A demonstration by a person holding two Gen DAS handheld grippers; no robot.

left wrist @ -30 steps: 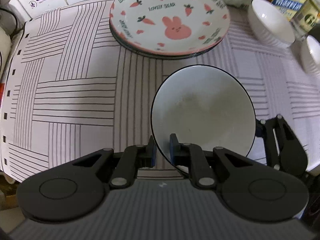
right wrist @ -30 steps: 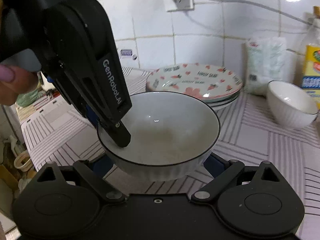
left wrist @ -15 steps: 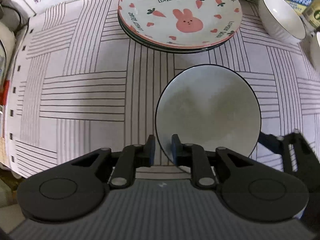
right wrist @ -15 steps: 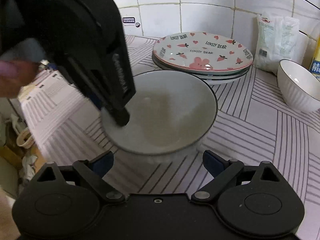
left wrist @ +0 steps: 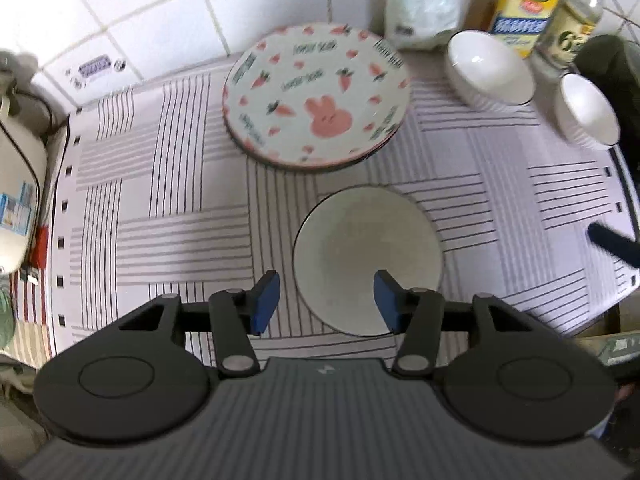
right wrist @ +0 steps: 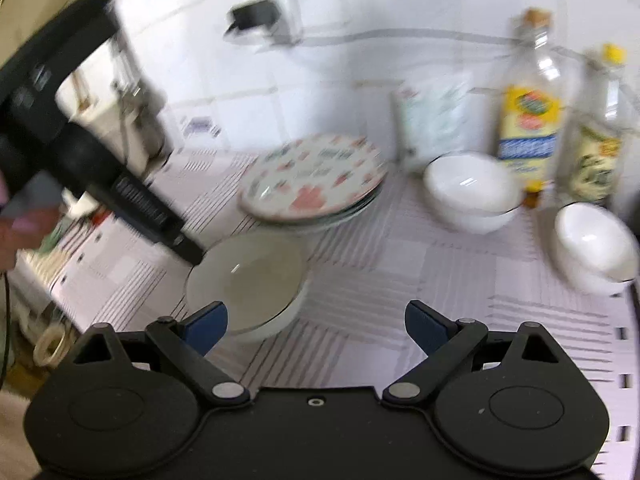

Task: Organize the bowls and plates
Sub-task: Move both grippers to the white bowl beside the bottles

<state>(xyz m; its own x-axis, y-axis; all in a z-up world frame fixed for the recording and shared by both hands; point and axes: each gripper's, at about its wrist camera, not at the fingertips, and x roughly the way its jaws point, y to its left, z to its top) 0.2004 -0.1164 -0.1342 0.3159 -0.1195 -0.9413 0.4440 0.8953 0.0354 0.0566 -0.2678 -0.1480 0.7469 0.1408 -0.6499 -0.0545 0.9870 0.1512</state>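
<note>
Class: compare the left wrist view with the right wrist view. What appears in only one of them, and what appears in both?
Only the left wrist view shows the beige appliance at the mat's left edge. Only the right wrist view shows the wall plug and a person's hand. Both show the black-rimmed bowl, the bunny plates and two white bowls.

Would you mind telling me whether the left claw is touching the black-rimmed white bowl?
Apart. In the left wrist view the left claw is open, its blue pads clear of the black-rimmed white bowl.
</note>
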